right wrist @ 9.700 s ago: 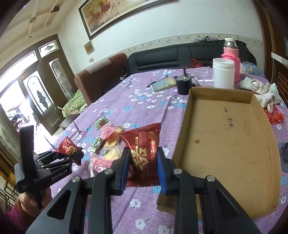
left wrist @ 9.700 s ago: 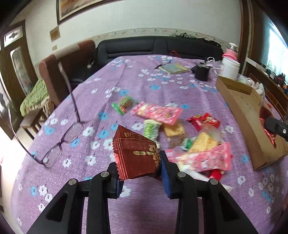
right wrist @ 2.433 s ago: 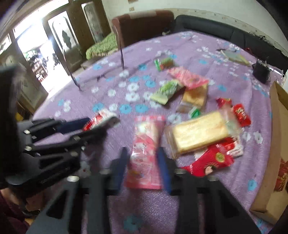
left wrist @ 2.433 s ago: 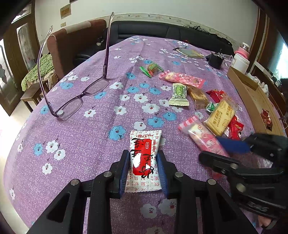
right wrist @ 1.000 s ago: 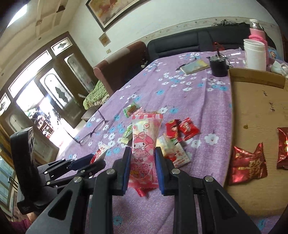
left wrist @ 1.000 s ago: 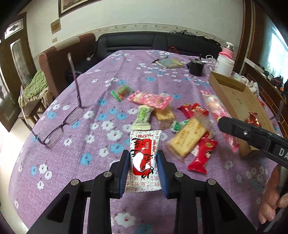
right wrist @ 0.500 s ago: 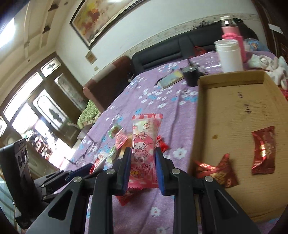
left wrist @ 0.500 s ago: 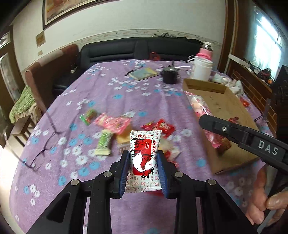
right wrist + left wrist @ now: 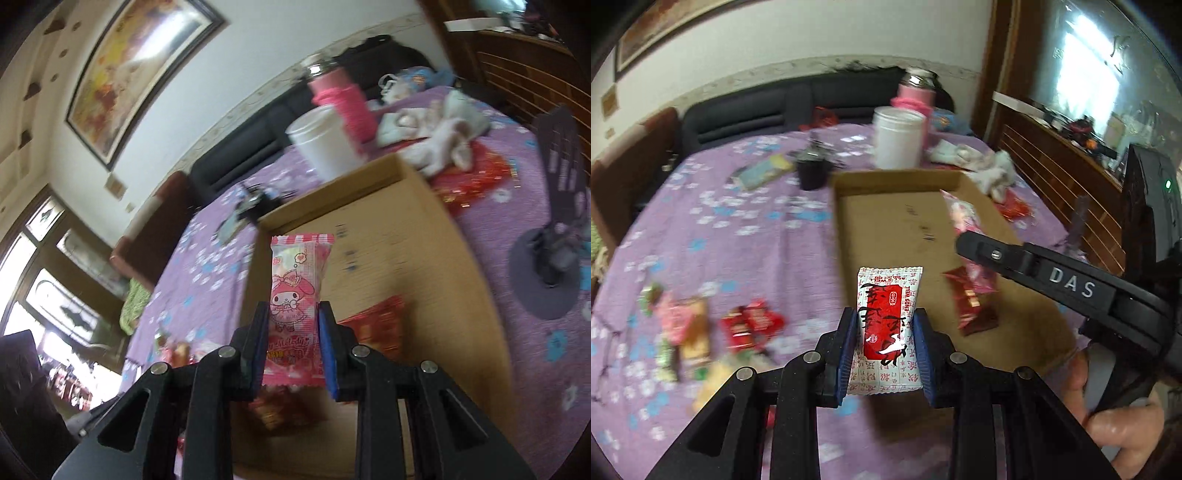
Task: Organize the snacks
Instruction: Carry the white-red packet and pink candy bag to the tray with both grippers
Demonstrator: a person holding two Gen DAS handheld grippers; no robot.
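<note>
**Both grippers loaded at the cardboard tray**

Left gripper (image 9: 885, 345) of mine is clamped on a white packet with a red label (image 9: 888, 325), its blue pads pressing both long edges; the packet stands upright over the near left edge of the cardboard tray (image 9: 886, 221). My right gripper (image 9: 291, 339) is closed the same way on a pink cartoon-print packet (image 9: 297, 295), held above the tray (image 9: 424, 258). Red foil packets (image 9: 971, 306) already lie on the tray floor. More loose snacks (image 9: 701, 332) sit scattered on the purple flowered tablecloth (image 9: 738, 229) to the left of the tray. Beyond the tray's far wall stand a white jar (image 9: 897, 136) and a pink flask (image 9: 916, 96).
</note>
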